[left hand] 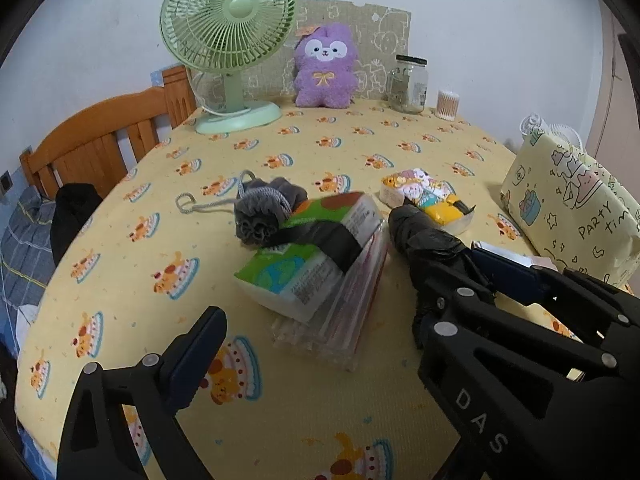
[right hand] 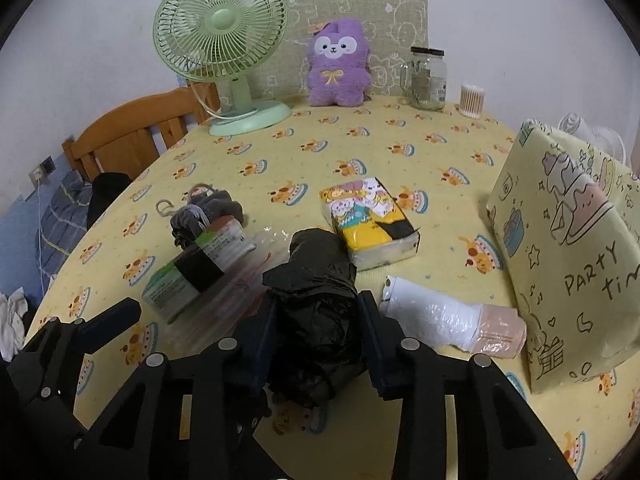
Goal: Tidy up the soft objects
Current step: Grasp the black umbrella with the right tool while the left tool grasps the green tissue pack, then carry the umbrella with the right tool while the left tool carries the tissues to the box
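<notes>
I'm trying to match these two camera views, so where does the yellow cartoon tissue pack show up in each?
Left wrist: yellow cartoon tissue pack right of centre, partly behind the black bag roll.
Right wrist: pack at centre, beyond the roll the right tongs hold.
Shared landmark: purple plush at the back.

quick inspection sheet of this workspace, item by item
surface: yellow cake-print cloth on the table.
job's things: black bag roll in right gripper; green tissue pack on clear packets; cartoon tissue pack; grey pouf; white roll.
clutter: fan, purple plush, jar, cotton swabs, party bag.
grippers: left gripper open, empty.
cables: fan cord.
surroundings: wooden headboard, white wall.
</notes>
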`<move>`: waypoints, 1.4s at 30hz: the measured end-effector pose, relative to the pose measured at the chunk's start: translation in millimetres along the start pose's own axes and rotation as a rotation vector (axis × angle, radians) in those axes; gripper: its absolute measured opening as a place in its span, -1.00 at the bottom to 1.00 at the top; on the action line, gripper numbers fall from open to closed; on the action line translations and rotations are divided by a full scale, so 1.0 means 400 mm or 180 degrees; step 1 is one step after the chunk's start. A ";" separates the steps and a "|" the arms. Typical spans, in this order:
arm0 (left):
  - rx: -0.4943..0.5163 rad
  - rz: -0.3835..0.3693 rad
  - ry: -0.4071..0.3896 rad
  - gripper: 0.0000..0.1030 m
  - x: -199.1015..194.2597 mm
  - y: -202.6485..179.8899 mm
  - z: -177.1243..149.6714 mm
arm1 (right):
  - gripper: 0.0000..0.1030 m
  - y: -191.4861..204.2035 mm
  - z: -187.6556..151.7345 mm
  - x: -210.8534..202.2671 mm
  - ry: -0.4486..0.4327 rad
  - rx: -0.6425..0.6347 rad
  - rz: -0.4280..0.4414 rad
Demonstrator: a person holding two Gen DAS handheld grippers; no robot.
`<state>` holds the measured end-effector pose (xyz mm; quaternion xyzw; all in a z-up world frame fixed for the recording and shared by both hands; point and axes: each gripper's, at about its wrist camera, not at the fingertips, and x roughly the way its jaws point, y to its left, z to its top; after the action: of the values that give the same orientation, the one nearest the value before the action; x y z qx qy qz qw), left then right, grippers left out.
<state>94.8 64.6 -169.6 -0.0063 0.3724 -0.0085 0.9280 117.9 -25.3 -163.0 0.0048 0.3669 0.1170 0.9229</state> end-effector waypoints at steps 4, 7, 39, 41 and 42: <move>0.0034 0.0054 -0.0093 0.91 -0.013 -0.004 0.018 | -0.25 0.000 0.011 -0.015 -0.0093 0.0017 -0.0019; 0.0016 0.0121 -0.0127 0.89 -0.013 0.000 0.031 | -0.25 -0.001 0.022 -0.027 -0.0166 0.0034 -0.0030; -0.0001 0.0030 -0.0002 -0.22 0.040 0.002 0.086 | -0.24 -0.015 0.070 -0.011 -0.0214 0.0112 -0.0118; 0.0001 0.0045 -0.0050 -0.23 0.027 -0.001 0.085 | -0.24 -0.013 0.067 -0.025 -0.0242 0.0110 -0.0114; 0.0001 0.0053 -0.0079 -0.23 0.018 -0.003 0.085 | -0.24 -0.014 0.065 -0.035 -0.0271 0.0114 -0.0107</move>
<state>123.5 63.4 -150.2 -0.0032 0.3609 -0.0008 0.9326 126.7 -31.7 -135.0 0.0202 0.3294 0.0945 0.9392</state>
